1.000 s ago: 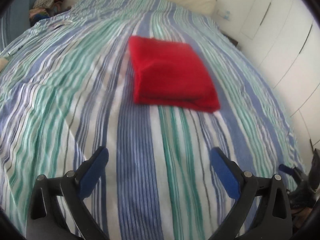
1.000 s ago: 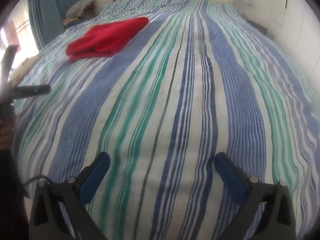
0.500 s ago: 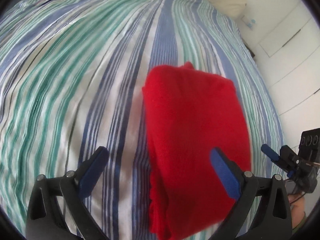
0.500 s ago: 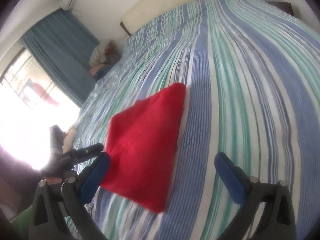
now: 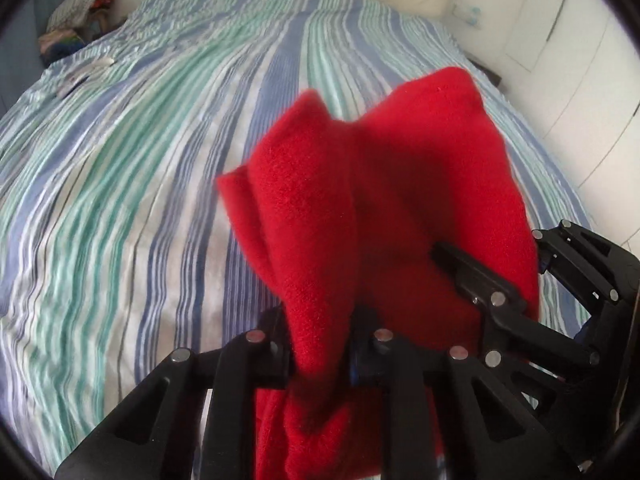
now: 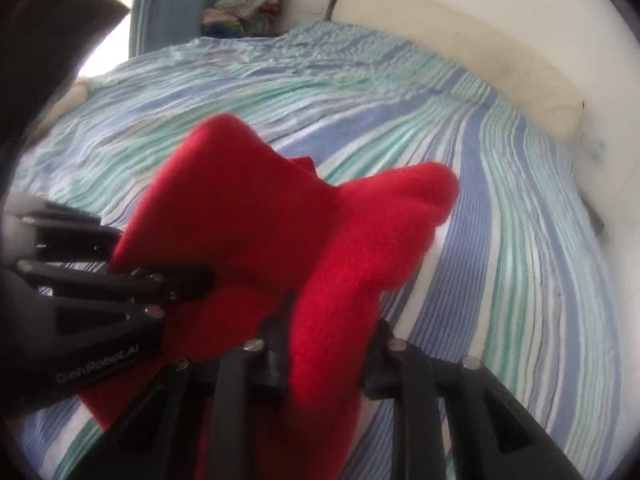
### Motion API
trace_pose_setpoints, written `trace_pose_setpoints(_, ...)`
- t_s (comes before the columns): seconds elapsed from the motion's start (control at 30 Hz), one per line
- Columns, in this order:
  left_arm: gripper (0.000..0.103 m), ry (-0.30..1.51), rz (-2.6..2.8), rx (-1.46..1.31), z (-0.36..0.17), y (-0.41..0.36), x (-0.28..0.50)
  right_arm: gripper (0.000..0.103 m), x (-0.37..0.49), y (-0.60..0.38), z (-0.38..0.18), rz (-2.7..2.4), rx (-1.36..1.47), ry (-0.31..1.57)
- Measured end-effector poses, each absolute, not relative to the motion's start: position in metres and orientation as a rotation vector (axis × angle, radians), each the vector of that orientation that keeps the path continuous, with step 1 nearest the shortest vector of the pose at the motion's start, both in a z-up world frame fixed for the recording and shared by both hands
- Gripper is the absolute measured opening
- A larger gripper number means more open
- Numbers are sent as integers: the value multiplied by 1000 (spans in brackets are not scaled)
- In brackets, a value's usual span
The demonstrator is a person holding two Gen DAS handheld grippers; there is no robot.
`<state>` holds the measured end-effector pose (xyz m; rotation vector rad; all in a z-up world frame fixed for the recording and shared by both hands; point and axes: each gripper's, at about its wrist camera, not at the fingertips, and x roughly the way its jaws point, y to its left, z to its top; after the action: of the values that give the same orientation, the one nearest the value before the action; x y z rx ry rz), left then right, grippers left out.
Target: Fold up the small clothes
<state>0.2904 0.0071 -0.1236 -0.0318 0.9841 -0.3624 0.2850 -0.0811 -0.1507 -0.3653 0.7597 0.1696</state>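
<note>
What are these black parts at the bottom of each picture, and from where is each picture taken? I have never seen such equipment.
No robot here: a person holds a two-finger tool in each hand, each with a camera looking along its fingers. The black parts are those tools.

The left camera shows the left gripper, its fingers closing on a bunched red cloth. The other tool at its right is the right gripper.

The right camera shows the right gripper, also closing on the red cloth, with the left gripper entering from the left.

Below lies a striped bedsheet.
</note>
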Motion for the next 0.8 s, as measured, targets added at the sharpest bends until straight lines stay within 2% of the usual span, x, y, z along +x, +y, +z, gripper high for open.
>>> trace_pose_setpoints(0.23,20,863,-393,-97,-48,23,273,25,238,-84,-76,245,-268,585)
trace_pose_setpoints(0.27,26,885,-400,-99,-46,21,280,25,237,-87,-64,252,-233,575)
trace_pose_setpoints(0.3,45,925,-395,-92,-51,17,292,25,242,-91,-54,259,-188,576)
trace_pose_setpoints(0.33,57,956,-373,-86,-60,17,302,26,249,-98,-48,270,-129,592)
trace_pose_setpoints(0.37,75,962,-325,-71,-72,22,306,35,260,-105,-46,273,-72,627)
trace_pose_setpoints(0.4,77,957,-259,-44,-83,26,306,62,274,-115,-50,263,-27,681)
trace_pose_setpoints(0.47,77,974,-150,27,-95,34,294,98,288,-139,-64,139,-9,767)
trace_pose_setpoints(0.53,80,936,-126,54,-96,43,268,98,276,-163,-73,74,-9,796)
trace_pose_setpoints(0.6,97,882,-83,106,-89,43,237,98,246,-178,-77,56,-44,800)
trace_pose_setpoints(0.7,102,791,-39,163,-71,40,196,98,198,-189,-88,41,-87,833)
trace_pose_setpoints(0.8,102,764,-65,151,-53,35,169,98,147,-193,-92,63,-54,840)
